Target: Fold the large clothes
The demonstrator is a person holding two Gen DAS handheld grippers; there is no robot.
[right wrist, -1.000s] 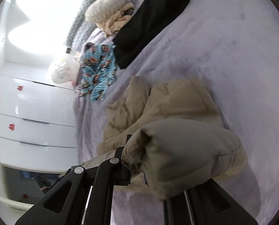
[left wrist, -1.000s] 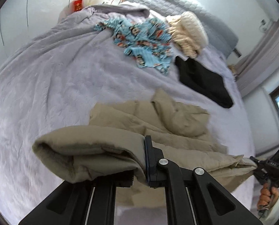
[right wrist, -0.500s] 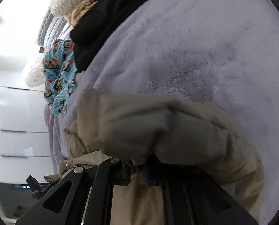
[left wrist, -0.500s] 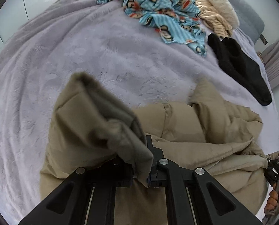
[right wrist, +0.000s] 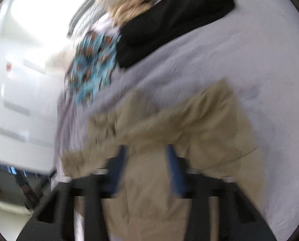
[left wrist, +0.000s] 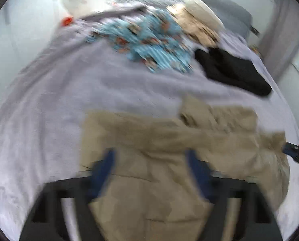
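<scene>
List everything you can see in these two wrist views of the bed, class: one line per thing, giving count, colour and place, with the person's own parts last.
tan jacket: one, khaki, lying on the near part of the bed, under both grippers.
black garment: one, black, far right of the bed.
patterned garment: one, light blue with a print, far middle of the bed.
cream garment: one, cream and beige, bunched near the headboard.
bed cover: one, pale lilac, over the whole bed.
headboard: one, grey, far end.
wardrobe: one, white, beside the bed.
left gripper: one, black with blue fingers, open above the jacket.
right gripper: one, same colours, open above the jacket.
</scene>
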